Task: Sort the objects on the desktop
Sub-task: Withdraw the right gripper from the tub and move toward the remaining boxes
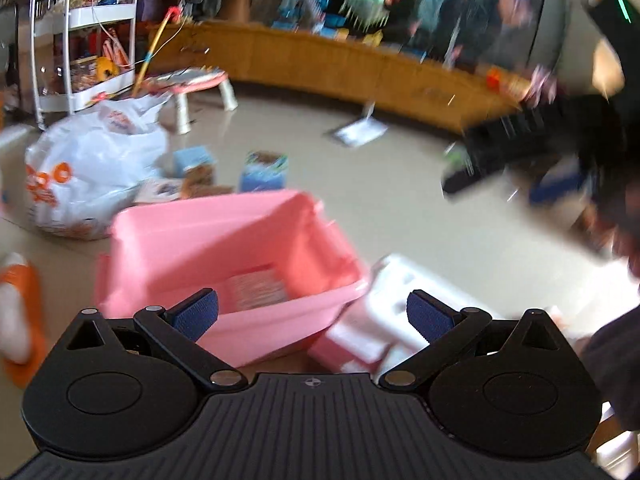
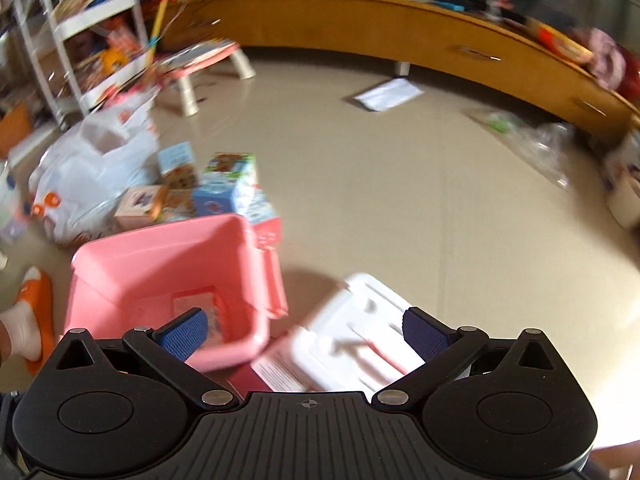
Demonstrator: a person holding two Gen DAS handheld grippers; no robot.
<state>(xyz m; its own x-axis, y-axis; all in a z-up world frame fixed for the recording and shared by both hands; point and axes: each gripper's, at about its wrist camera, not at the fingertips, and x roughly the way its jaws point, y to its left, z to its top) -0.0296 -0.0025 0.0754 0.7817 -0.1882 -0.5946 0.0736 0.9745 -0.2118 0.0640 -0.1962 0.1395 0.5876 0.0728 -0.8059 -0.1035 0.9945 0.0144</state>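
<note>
Both views are smeared with motion blur, so fine detail is unreliable. The left gripper (image 1: 312,314) has its jaws spread wide with nothing between the blue pads (image 1: 196,314). The right gripper (image 2: 304,334) is the same: jaws spread, holding nothing.

The pink bin (image 1: 224,264) sits just ahead of and below both grippers, its mouth open upward, with what looks like 1 flat printed item (image 2: 198,306) lying on its bottom. Touching or just beside its right wall lies a white moulded tray (image 2: 360,332), partly over a pink and white printed card or box (image 2: 276,364); I cannot tell whether they are 1 piece. Further off, on the floor, 3 or 4 small boxes (image 2: 224,188) cluster by a white plastic bag (image 1: 88,172).

The step in hand looks like a reach for the next item, most likely the white tray, since it lies nearest the right gripper. To do it well:

1. Slow down first, as the blur suggests fast travel.
2. Keep the jaws spread until 1 edge of the tray sits squarely between the pads.
3. Grip a firm raised rim, not the thin card beneath.
4. Lift clear of the bin wall before carrying it across, so the bin is not knocked.
</note>
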